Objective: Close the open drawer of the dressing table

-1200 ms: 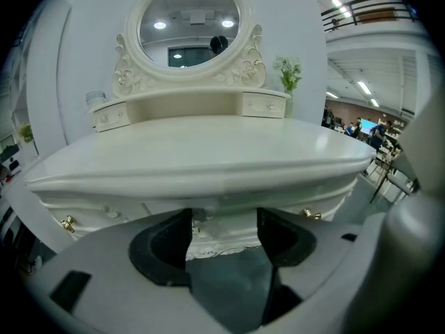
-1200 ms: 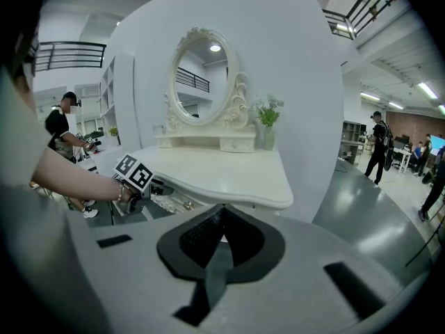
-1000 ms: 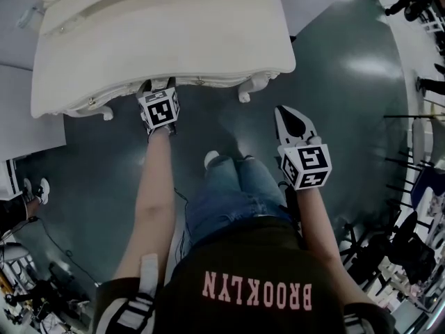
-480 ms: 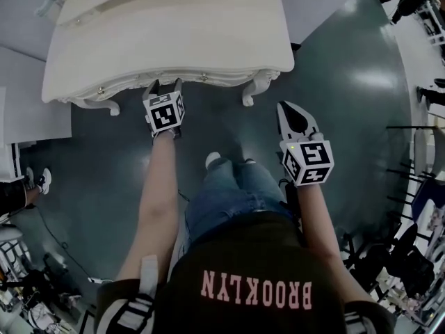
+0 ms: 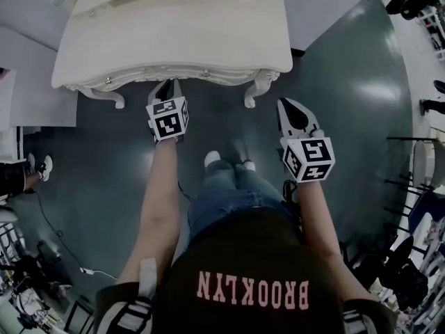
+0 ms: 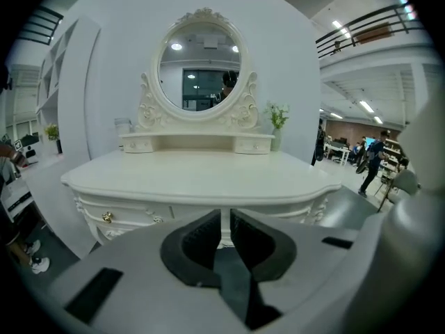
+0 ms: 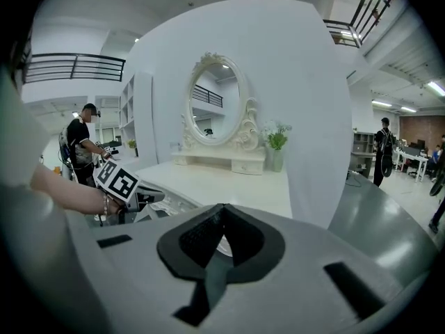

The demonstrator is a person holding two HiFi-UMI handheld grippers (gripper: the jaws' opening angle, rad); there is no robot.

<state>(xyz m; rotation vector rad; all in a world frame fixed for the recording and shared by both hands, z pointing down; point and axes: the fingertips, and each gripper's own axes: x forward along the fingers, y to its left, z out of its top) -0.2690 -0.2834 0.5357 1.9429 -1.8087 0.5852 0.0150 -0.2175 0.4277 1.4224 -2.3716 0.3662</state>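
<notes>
The white dressing table (image 5: 174, 33) stands ahead of me, and its drawer front (image 6: 125, 214) with a gold knob (image 6: 107, 217) sits flush under the top. My left gripper (image 5: 165, 86) hangs just before the table's front edge, not touching it. Its jaws are closing, with only a thin slit left and nothing between them (image 6: 222, 218). My right gripper (image 5: 287, 107) is off to the right of the table's corner over the floor, shut and empty (image 7: 221, 211). The left gripper's marker cube (image 7: 117, 179) shows in the right gripper view.
An oval mirror (image 6: 199, 65) and a small plant vase (image 6: 277, 127) stand at the table's back. Curved table legs (image 5: 257, 89) flank the front. A white panel (image 5: 35, 96) lies left, cables (image 5: 62, 249) cross the dark floor, and people stand farther off (image 7: 82, 145).
The left gripper has drawn back from under the table's front edge and risen, and its spread fingers have come nearly together. The right gripper has risen a little.
</notes>
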